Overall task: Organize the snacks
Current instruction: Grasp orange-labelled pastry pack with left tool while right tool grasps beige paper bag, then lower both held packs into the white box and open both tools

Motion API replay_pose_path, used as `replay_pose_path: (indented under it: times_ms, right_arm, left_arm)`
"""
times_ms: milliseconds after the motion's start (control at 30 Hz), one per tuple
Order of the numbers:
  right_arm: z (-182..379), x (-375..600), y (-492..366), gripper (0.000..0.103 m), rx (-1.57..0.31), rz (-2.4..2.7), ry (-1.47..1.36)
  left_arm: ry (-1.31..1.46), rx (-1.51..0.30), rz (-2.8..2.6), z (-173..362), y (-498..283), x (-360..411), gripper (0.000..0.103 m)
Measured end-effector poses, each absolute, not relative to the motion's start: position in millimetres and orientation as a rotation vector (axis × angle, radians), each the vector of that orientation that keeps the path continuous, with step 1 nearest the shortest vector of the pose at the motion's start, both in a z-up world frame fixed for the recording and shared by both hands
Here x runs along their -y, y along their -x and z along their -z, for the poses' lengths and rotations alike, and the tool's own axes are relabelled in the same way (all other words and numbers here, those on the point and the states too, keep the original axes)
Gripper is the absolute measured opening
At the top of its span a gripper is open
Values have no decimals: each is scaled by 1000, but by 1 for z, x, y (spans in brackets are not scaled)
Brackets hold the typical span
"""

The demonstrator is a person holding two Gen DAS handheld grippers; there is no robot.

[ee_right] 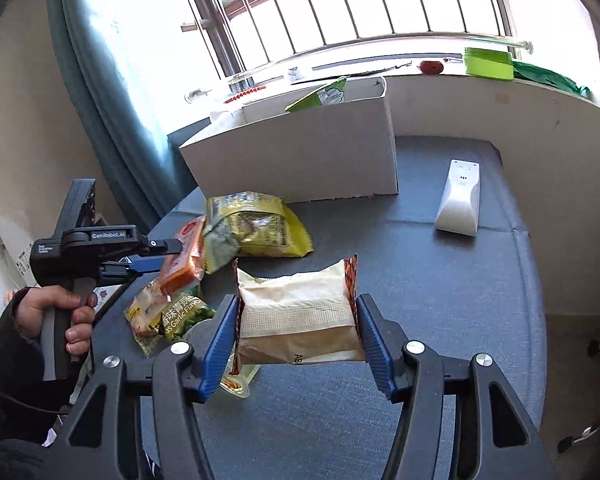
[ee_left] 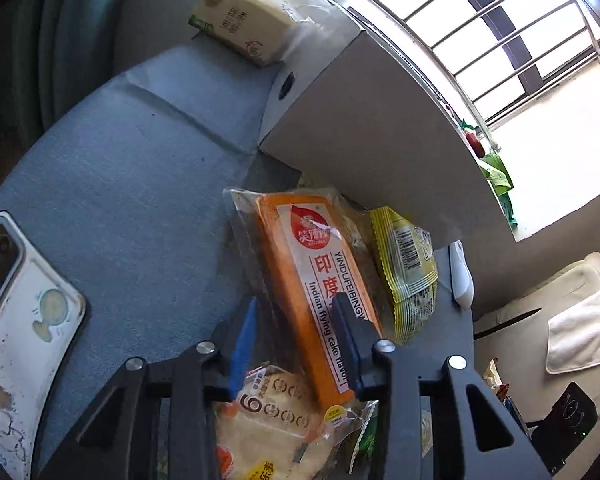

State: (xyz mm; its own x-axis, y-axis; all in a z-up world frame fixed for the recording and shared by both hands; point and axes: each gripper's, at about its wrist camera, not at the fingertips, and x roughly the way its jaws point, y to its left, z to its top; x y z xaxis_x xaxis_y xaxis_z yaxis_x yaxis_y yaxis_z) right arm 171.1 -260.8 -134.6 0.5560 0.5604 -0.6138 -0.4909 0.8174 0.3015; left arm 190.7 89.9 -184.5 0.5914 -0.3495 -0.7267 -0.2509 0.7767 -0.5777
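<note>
The right gripper (ee_right: 296, 330) clamps a cream snack packet (ee_right: 300, 320) at lower centre, while the left gripper (ee_left: 296, 336) pinches an orange flying-cake pack (ee_left: 316, 280) (a yellow-green bag (ee_left: 408, 272) just right), the white box (ee_right: 296, 152) behind, upper centre.

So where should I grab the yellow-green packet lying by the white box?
Take the yellow-green packet across its puffy middle, coming down from above on the near side. It lies flat on the grey surface, with the white box close behind and the orange packet crowding its left edge.
</note>
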Motion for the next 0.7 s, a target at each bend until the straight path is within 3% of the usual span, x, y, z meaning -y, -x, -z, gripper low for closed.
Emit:
replay_pose_path:
  times_ms: [33,133,400,700]
  right_arm:
    - [135,261,-171,63,-764,-624,-104]
    - [137,260,-171,64,-769,-622,-105]
    - [135,259,-171,63,-756,-627,-123]
    - [112,254,-174,63,-690,-623,-138]
  left_arm:
    - [704,-950,78,182,-192,-89,30]
    - [715,-921,104,177,-191,-91,19]
    - [649,-875,136,160,-186,-89,11]
    - [295,-635,109,68,-156,-64,7]
